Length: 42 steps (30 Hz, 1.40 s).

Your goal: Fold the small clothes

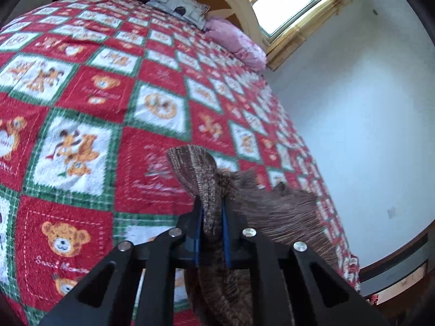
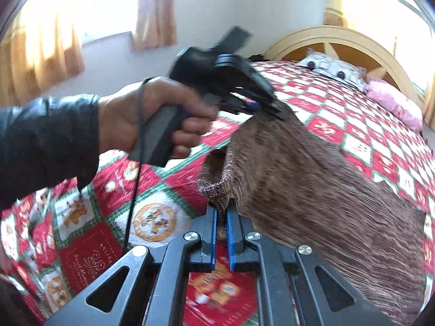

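A brown knitted garment (image 2: pixel 312 179) hangs lifted above a bed covered with a red, green and white bear-print blanket (image 1: pixel 89 103). My left gripper (image 1: pixel 212 212) is shut on a ribbed edge of the brown knitted garment (image 1: pixel 195 174), which drapes down past its fingers. In the right wrist view my left gripper (image 2: pixel 274 111), held by a hand in a dark sleeve, pinches the cloth's upper corner. My right gripper (image 2: pixel 222 212) is shut on another ribbed edge near the garment's opening.
At the bed's head lie a grey patterned pillow (image 1: pixel 174 5) and a pink pillow (image 1: pixel 236 40) against a curved cream headboard (image 2: pixel 339 38). A window (image 1: pixel 288 0) and a pale wall (image 1: pixel 367 125) flank the bed's right edge. Curtains (image 2: pixel 40 46) hang on the far side.
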Tool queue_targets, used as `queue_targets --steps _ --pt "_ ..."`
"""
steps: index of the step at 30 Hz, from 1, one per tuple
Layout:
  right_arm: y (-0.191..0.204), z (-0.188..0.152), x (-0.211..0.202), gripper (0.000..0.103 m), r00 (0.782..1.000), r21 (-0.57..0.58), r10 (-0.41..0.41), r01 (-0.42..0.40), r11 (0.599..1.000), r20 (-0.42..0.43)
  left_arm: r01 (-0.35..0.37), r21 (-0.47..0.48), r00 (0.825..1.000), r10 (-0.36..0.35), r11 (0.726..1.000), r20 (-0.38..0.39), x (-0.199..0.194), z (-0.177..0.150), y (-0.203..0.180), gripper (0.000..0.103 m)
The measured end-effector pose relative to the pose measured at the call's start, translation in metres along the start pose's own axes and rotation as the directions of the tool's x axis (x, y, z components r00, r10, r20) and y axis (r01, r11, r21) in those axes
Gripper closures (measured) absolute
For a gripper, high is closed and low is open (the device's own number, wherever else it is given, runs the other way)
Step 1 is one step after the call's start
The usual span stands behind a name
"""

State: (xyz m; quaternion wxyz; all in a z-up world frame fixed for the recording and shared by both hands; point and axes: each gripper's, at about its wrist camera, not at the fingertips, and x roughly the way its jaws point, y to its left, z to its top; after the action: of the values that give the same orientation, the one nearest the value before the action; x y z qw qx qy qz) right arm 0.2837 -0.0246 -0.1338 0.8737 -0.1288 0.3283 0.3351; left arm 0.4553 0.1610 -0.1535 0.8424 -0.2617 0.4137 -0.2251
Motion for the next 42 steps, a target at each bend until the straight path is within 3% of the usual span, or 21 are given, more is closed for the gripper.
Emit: queue_targets --steps 9,18,31,42 --pt "-0.056 -0.010 -0.057 0.098 0.993 0.126 -0.067 0.054 0.991 0.101 0.062 0.030 0.998 -0.063 0.998 0.032 0.009 0.017 -0.063 0.090" --pt "-0.108 -0.041 -0.105 0.098 0.979 0.252 -0.128 0.085 0.964 0.160 0.086 0.091 0.996 -0.087 0.992 0.008 0.043 0.021 -0.126 0.091" --pt "-0.159 -0.101 -0.146 0.098 0.970 0.414 -0.210 0.140 0.899 0.126 0.136 0.200 0.987 -0.115 0.970 -0.114 0.123 0.001 -0.208 0.090" --pt "-0.187 -0.140 -0.145 0.098 0.975 0.527 -0.217 0.156 0.835 0.055 0.128 0.238 0.977 -0.081 0.963 -0.200 0.173 -0.024 -0.226 0.090"
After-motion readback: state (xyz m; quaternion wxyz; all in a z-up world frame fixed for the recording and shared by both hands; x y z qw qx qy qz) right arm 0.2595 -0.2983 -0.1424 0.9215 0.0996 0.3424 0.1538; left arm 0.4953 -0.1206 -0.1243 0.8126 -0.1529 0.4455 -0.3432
